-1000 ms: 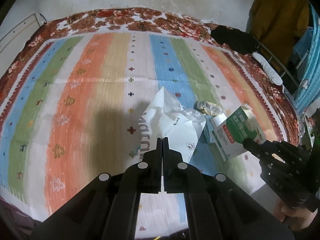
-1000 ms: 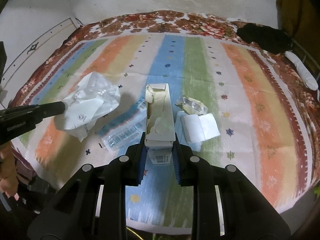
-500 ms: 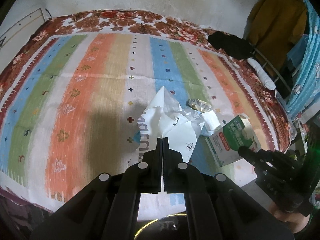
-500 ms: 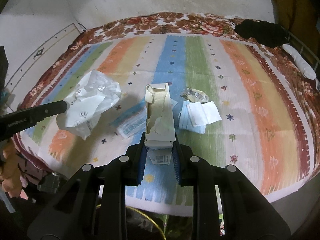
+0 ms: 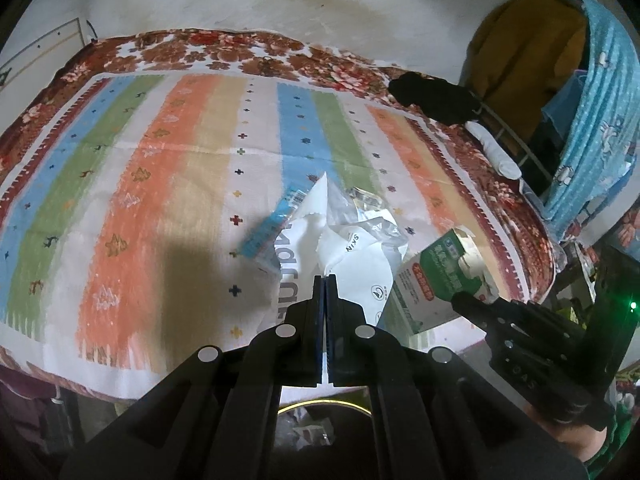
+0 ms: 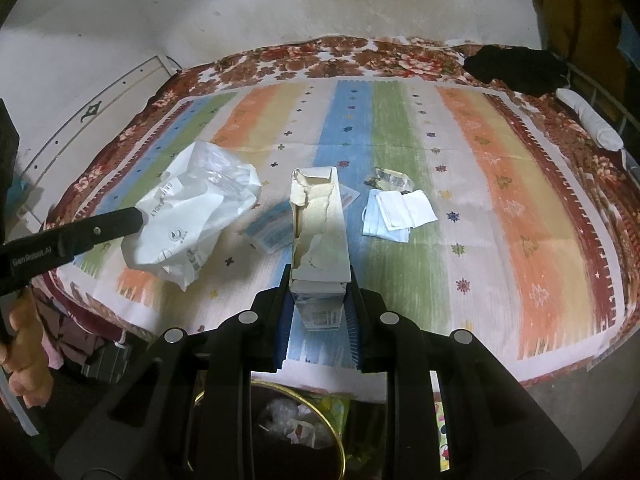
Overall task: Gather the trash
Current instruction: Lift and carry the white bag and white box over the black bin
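My left gripper point(image 5: 325, 278) is shut on a crumpled white plastic bag point(image 5: 352, 248), held up above the striped bedspread point(image 5: 160, 184); the same bag point(image 6: 192, 208) hangs from it at the left of the right wrist view. My right gripper point(image 6: 319, 280) is shut on a torn-open green and white carton point(image 6: 318, 224), which also shows at the right of the left wrist view as the carton point(image 5: 440, 276). On the spread lie a blue wrapper point(image 6: 270, 230), a face mask with white tissues point(image 6: 396, 216) and a small crinkled wrapper point(image 6: 390, 179). A trash bin with a gold rim point(image 6: 342, 432) stands below the grippers.
A black garment point(image 6: 516, 66) and a white roll point(image 6: 592, 124) lie at the bed's far right by a metal rail. Hanging yellow and blue cloths point(image 5: 592, 92) fill the right side. A wall rises behind the bed. A person's hand point(image 6: 24, 344) holds the left gripper.
Both grippers have drawn back and a little up from the bed with the bag and the carton. The bed's near edge and the bin below have come into view.
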`<control>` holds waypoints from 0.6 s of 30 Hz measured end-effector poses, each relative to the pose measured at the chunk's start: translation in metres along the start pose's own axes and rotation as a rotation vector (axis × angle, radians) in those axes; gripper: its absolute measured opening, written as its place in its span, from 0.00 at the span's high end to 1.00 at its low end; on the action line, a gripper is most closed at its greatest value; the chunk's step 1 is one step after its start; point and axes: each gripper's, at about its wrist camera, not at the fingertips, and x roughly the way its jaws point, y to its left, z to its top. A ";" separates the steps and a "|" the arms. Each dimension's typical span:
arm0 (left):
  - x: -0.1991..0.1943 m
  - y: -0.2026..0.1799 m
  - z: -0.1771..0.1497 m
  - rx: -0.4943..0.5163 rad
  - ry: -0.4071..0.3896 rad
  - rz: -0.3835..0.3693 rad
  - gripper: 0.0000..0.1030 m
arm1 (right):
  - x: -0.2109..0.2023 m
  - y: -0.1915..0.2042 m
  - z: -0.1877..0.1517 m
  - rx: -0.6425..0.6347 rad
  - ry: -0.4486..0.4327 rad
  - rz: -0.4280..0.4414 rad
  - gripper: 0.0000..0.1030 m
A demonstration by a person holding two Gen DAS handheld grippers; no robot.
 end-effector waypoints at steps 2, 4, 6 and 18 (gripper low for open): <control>-0.007 -0.001 -0.006 -0.002 -0.019 0.015 1.00 | -0.007 0.001 -0.004 -0.004 -0.010 -0.002 0.79; -0.014 -0.001 -0.013 -0.008 -0.038 0.021 1.00 | -0.014 0.003 -0.009 -0.009 -0.016 0.008 0.79; -0.018 0.001 -0.018 -0.018 -0.041 0.013 1.00 | -0.019 0.003 -0.014 -0.008 -0.019 0.024 0.79; -0.036 0.001 -0.049 -0.025 -0.046 -0.045 1.00 | -0.040 0.016 -0.056 -0.053 0.002 0.030 0.79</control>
